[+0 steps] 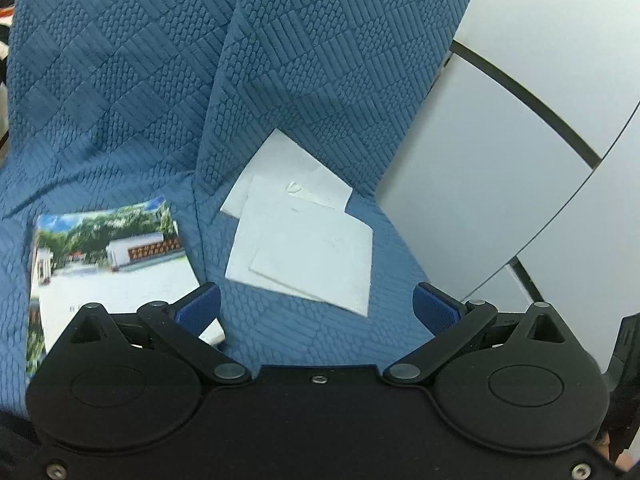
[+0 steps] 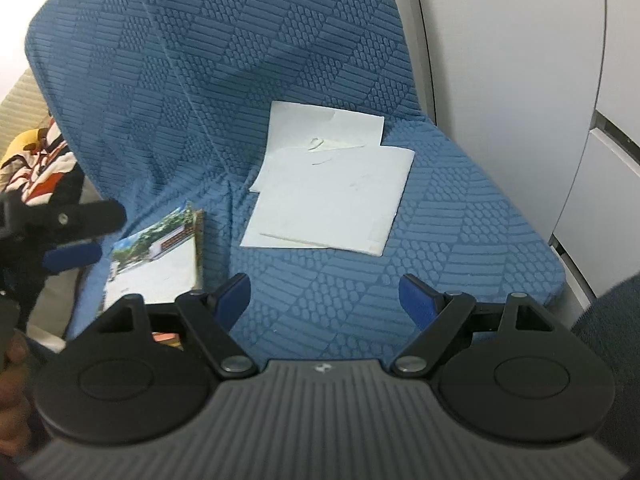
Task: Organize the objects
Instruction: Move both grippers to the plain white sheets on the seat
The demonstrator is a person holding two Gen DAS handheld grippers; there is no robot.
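Observation:
Several white paper sheets (image 1: 304,236) lie loosely stacked on a blue quilted sofa seat (image 1: 320,340); they also show in the right wrist view (image 2: 328,196). A book with a landscape photo cover (image 1: 112,268) lies to their left, also in the right wrist view (image 2: 160,264). My left gripper (image 1: 316,308) is open and empty, hovering just in front of the papers, its left finger over the book's corner. My right gripper (image 2: 324,296) is open and empty above the seat, short of the papers. The left gripper's blue finger (image 2: 72,258) shows at the right wrist view's left edge.
The blue sofa back (image 2: 240,60) rises behind the papers. White cabinet panels (image 1: 520,160) stand to the right, also in the right wrist view (image 2: 520,80). A striped, patterned cloth (image 2: 36,172) lies left of the sofa.

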